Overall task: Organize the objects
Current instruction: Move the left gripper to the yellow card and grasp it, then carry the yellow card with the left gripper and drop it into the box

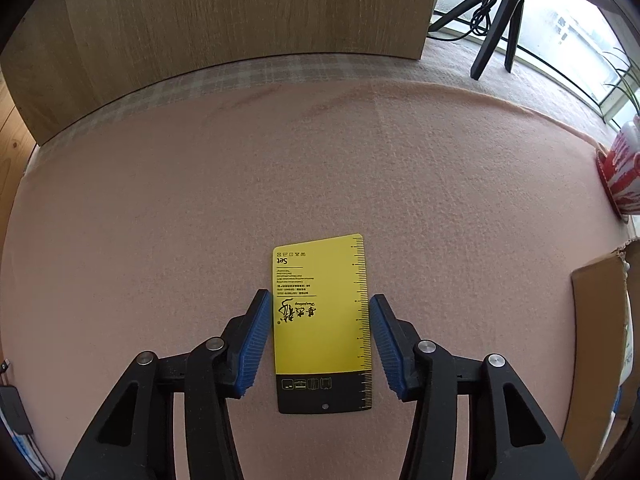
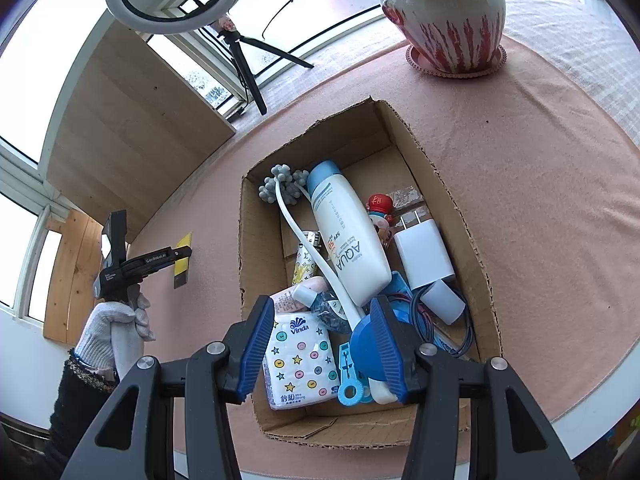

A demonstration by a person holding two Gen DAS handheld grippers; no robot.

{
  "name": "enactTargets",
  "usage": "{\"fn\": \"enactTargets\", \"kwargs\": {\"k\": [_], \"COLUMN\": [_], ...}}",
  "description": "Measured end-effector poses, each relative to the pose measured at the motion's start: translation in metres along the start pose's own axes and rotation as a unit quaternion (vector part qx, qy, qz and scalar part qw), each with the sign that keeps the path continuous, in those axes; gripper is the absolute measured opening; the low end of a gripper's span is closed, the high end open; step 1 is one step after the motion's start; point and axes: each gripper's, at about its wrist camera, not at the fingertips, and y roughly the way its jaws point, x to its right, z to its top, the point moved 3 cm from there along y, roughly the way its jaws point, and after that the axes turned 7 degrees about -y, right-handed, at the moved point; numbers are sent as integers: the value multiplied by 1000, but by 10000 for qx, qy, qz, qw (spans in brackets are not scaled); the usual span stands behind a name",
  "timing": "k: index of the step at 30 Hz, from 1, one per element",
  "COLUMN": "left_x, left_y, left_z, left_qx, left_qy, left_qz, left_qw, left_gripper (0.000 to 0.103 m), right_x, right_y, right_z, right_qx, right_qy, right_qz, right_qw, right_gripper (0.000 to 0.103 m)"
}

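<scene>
The yellow card (image 1: 322,322) is shown lying flat on the pink cloth (image 1: 280,184), directly between the blue pads of the left gripper (image 1: 321,344), its long axis running along the fingers and away from the wrist. The jaws are spread, each pad standing just beside a long edge of the card; whether either pad touches it cannot be told. The card is yellow over most of its face, with a black band and a small hole at the end nearest the wrist, a printed ruler scale along its right edge, and black lettering. In the right wrist view the card (image 2: 182,258) is seen well to the left of the cardboard box (image 2: 452,216), under the left gripper (image 2: 176,254). The right gripper (image 2: 322,344) is held spread and empty over the box, above a tissue pack (image 2: 298,360) and a white bottle (image 2: 348,236). The left gripper is judged the nearer to the card by far.
</scene>
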Motion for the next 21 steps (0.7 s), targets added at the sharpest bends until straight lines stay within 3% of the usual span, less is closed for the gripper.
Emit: {"fn": "enactTargets", "kwargs": {"k": [9,21], "left_x": [11,102], "left_y": [-21,-80], "left_z": [-23,-41], "left_qx": [18,280], "left_qy": [59,845], "left_qz": [-350,-1115], "left_qw": [9994,9898], "left_gripper": [53,53], "right_x": [-2,4], "right_y": [1,-8], "right_z": [-1,-7], "right_qx": [10,66], "right_qy": [-9,45], "right_qz": [28,7], "right_qw": [10000,10000], "right_gripper": [46,46]}}
